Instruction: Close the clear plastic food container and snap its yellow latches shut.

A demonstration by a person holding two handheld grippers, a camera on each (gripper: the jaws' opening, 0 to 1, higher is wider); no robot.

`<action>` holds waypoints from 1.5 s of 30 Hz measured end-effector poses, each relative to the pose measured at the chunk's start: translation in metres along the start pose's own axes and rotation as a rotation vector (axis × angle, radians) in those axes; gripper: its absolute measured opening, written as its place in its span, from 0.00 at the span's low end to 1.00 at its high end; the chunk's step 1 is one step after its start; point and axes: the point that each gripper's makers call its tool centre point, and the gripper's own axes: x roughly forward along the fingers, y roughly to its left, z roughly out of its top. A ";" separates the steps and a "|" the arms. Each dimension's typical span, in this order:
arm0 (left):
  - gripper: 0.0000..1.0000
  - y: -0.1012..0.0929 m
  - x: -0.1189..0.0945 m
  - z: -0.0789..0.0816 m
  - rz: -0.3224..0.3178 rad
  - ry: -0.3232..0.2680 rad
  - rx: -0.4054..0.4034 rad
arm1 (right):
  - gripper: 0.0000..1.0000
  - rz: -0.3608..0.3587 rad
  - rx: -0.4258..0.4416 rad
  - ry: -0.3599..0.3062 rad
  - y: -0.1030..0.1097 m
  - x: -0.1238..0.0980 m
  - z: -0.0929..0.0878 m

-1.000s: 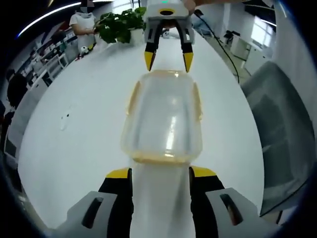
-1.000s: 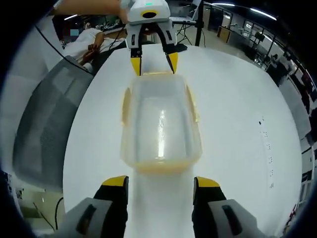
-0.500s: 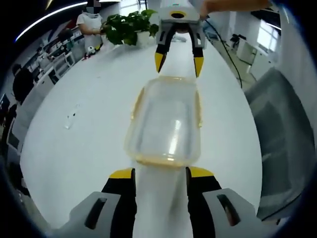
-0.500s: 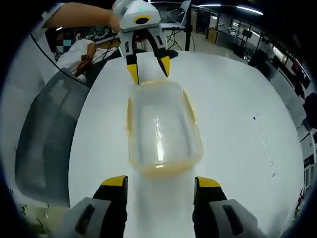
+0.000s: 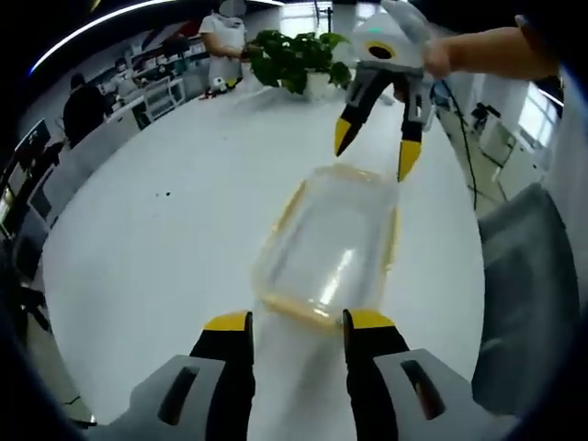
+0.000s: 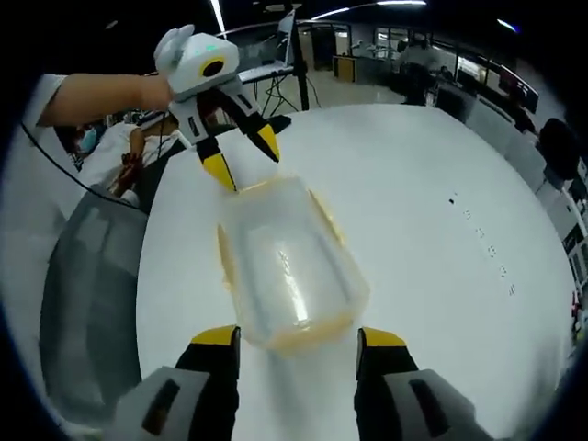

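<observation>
Container (image 5: 333, 246), clear plastic, lid seated on top, yellow latches along its rims; lying flat on the white table (image 5: 156, 248), end-on between my two grippers.

Left gripper (image 5: 292, 322): jaws parted, yellow tips either side of the container's near end, holding nothing. In the right gripper view it hangs above the far end (image 6: 241, 157), tips spread and angled down.

Right gripper (image 6: 297, 336): jaws parted, tips just short of its own near end of the container (image 6: 287, 266), holding nothing. In the left gripper view it sits over the far rim (image 5: 375, 154), a hand (image 5: 439, 57) behind it.

Step in hand, as I judge it: lid looks down already; end latches (image 5: 299, 309) are next. I cannot tell from these views whether any latch is snapped.

Next move calls for: each gripper lining a tip up on the latch at its end and pressing it flat against the wall while the other end is steadied, so the light box does not skid.

Change from a second ago: container lay straight along both views, now it runs on a diagonal; both cameras have swung, and the opposing gripper has tilted off-centre. Potted plant (image 5: 296, 59) now sits nearer the top middle.
</observation>
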 end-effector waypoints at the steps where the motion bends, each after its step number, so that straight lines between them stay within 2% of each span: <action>1: 0.35 0.001 0.001 0.000 0.014 0.002 -0.023 | 0.48 -0.001 0.009 -0.004 0.000 0.001 0.001; 5: 0.34 0.003 0.001 0.002 0.037 -0.003 -0.100 | 0.50 -0.015 0.051 -0.028 -0.001 0.003 0.005; 11: 0.35 0.010 -0.003 0.006 0.101 -0.019 -0.278 | 0.50 -0.057 0.145 -0.034 -0.006 0.004 0.007; 12: 0.35 0.011 -0.004 0.005 0.120 -0.014 -0.319 | 0.49 -0.093 0.173 -0.005 -0.011 0.003 0.002; 13: 0.35 0.012 -0.005 0.005 0.126 -0.015 -0.350 | 0.49 -0.086 0.166 -0.014 -0.011 0.005 0.004; 14: 0.34 0.011 -0.005 0.003 0.136 -0.008 -0.389 | 0.48 -0.090 0.186 -0.026 -0.011 0.005 0.006; 15: 0.34 0.011 -0.006 0.001 0.148 0.002 -0.442 | 0.46 -0.101 0.251 -0.029 -0.011 0.004 0.006; 18: 0.35 0.011 -0.006 0.005 0.150 -0.025 -0.506 | 0.47 -0.132 0.334 -0.038 -0.016 0.003 0.006; 22: 0.35 0.007 -0.003 0.001 0.148 -0.020 -0.573 | 0.45 -0.146 0.372 -0.035 -0.015 0.004 0.002; 24: 0.37 0.000 0.000 0.000 0.120 -0.032 -0.644 | 0.45 -0.166 0.406 -0.046 -0.017 0.005 0.002; 28: 0.36 0.000 0.004 -0.007 0.135 -0.011 -0.649 | 0.44 -0.179 0.470 -0.050 -0.018 0.006 -0.001; 33: 0.37 -0.001 0.008 -0.005 0.130 -0.017 -0.681 | 0.44 -0.185 0.564 -0.065 -0.018 0.010 -0.002; 36: 0.37 -0.004 0.012 -0.004 0.126 -0.017 -0.698 | 0.46 -0.149 0.634 -0.092 -0.012 0.013 0.005; 42: 0.37 -0.009 0.018 -0.007 0.105 0.007 -0.728 | 0.45 -0.127 0.722 -0.077 -0.010 0.022 -0.001; 45: 0.37 -0.011 0.022 -0.008 0.092 0.015 -0.745 | 0.44 -0.113 0.767 -0.093 -0.008 0.025 0.001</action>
